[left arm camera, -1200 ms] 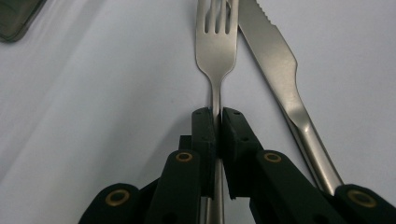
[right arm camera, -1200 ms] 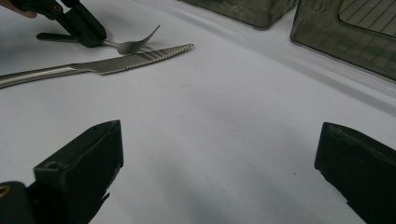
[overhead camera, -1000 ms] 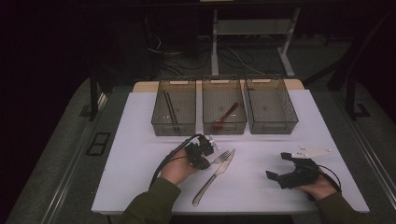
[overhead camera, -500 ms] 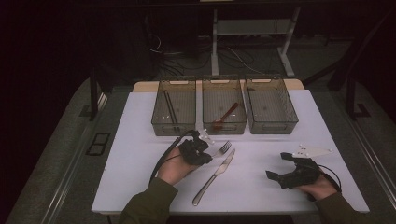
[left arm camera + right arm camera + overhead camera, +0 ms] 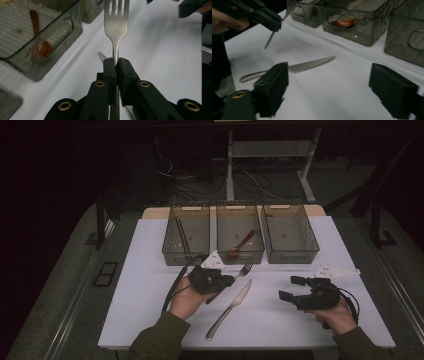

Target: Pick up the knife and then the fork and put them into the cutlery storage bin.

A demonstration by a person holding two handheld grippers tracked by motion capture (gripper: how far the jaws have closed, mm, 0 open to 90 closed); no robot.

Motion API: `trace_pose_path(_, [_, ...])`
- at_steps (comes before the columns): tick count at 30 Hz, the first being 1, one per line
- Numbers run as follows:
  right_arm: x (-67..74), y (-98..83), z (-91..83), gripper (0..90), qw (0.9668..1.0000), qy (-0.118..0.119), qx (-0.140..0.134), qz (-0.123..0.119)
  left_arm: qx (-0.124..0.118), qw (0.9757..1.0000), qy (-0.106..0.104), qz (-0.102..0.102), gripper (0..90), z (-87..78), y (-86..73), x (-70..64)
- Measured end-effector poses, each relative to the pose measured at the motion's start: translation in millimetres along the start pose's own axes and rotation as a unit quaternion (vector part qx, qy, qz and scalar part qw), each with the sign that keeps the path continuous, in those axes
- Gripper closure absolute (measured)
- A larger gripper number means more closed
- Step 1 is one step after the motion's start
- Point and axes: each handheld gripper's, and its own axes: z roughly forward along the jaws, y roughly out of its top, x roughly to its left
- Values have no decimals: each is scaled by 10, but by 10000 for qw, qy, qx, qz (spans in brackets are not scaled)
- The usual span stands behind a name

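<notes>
A silver fork [image 5: 117,25] is clamped by its neck in my left gripper [image 5: 117,62], tines pointing away and lifted off the white table. In the high view the left gripper [image 5: 227,281] holds the fork [image 5: 243,269] just in front of the middle bin [image 5: 240,257]. A silver knife [image 5: 231,309] lies on the table below it, its serrated blade [image 5: 307,65] pointing toward the bins. At the right, my right gripper [image 5: 292,287] hovers above the table; its jaws have just been closing but still stand open with nothing between them [image 5: 332,87].
Three clear bins stand in a row at the back: the left bin [image 5: 186,262] holds dark sticks, the middle one a red spoon [image 5: 242,244], and the right bin [image 5: 292,256] looks bare. The white table top [image 5: 150,290] ends at dark floor on all sides.
The left gripper has lifted the fork a little off the table, toward the bins. The right gripper has risen slightly. The knife has not moved.
</notes>
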Motion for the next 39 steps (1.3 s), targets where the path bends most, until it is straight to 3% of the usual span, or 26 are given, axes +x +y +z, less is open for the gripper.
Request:
trace_pose_path(4, [66, 102, 73, 390, 9995, 267, -151, 35, -132, 9999, 29, -4, 845, 59, 29, -52])
trace_pose_path(9, [160, 250, 190, 466, 9978, 574, -309, 83, -218, 9997, 101, 11, 845, 147, 66, -131])
trace_pose_path(15, [217, 409, 305, 532, 9965, 657, -499, 132, -193, 9997, 173, 52, 845, 221, 80, -178])
trace_pose_path(21, [206, 501, 414, 586, 9974, 492, -505, 120, -284, 9990, 305, 129, 845, 236, 92, -217])
trace_pose_path(25, [202, 539, 487, 731, 9976, 420, -532, 151, -316, 9988, 350, 139, 845, 240, 95, -224])
trace_pose_path(28, [213, 578, 513, 828, 9979, 259, -587, 113, -405, 9986, 330, 12, 842, 231, 93, -206])
trace_pose_path(30, [212, 599, 521, 877, 9978, 200, -639, 8, -558, 9982, 153, -181, 825, 229, 81, -158])
trace_pose_path(34, [165, 694, 494, 880, 9980, -82, -603, -175, -524, 9981, 243, -204, 689, 190, 31, -125])
trace_pose_path(39, [-90, 874, 331, 880, 9965, -451, -695, -144, -475, 9982, 211, -299, 553, 58, -118, -45])
